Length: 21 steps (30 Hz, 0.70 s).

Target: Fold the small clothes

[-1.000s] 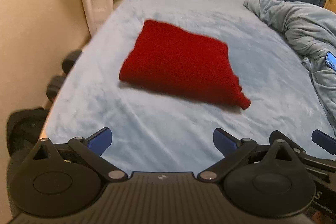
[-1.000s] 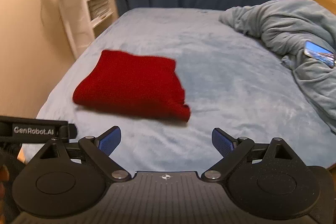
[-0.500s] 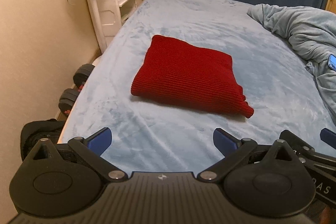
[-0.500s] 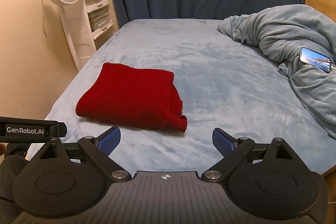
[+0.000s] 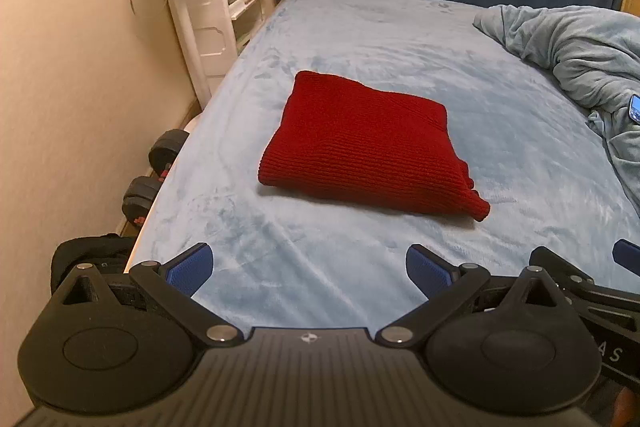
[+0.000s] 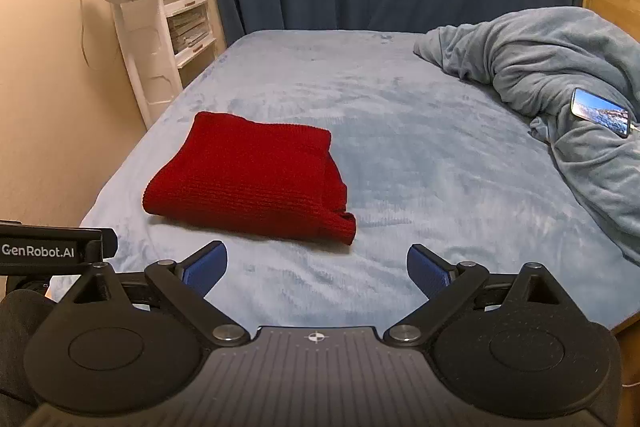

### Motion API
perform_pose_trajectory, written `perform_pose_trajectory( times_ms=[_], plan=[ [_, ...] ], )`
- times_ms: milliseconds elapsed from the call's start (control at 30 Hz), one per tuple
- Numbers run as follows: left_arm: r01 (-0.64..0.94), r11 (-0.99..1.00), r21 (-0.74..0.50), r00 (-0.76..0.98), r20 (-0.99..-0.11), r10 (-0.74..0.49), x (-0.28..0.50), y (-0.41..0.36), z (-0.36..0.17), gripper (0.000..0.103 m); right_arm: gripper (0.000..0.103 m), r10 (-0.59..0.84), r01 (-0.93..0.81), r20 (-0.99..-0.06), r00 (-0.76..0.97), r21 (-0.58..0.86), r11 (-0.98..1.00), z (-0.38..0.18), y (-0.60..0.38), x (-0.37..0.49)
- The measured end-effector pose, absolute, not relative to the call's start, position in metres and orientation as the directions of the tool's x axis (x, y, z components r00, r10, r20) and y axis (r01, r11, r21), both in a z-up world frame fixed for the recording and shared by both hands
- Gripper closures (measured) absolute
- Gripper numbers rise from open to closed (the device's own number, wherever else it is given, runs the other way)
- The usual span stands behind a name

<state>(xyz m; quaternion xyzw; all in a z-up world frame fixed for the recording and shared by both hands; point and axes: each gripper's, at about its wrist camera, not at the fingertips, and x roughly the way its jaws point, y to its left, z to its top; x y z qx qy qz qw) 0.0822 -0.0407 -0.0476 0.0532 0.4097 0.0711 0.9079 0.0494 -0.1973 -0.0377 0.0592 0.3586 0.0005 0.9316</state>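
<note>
Both grippers, left gripper (image 5: 308,269) and right gripper (image 6: 317,267), have withdrawn, jaws wide, empty; red knit sweater (image 5: 368,147) ahead lies apparently fully folded.

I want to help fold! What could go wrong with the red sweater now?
The red sweater lies folded near the bed's left edge; a careless push might slide it off. A loose flap sticks out at the near corner; either open tool could snag it and undo the fold.
</note>
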Motion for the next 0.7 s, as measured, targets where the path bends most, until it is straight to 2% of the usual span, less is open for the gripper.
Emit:
perform_pose_trajectory(
  times_ms=[700],
  plan=[
    [-0.084,0.982,0.169,0.655,-0.734,0.183,0.0796,-0.0414,-0.0479,0.000,0.006,0.052,0.030,-0.675,0.736,0.109,0.994,-0.0392,-0.1917,0.0478]
  ],
)
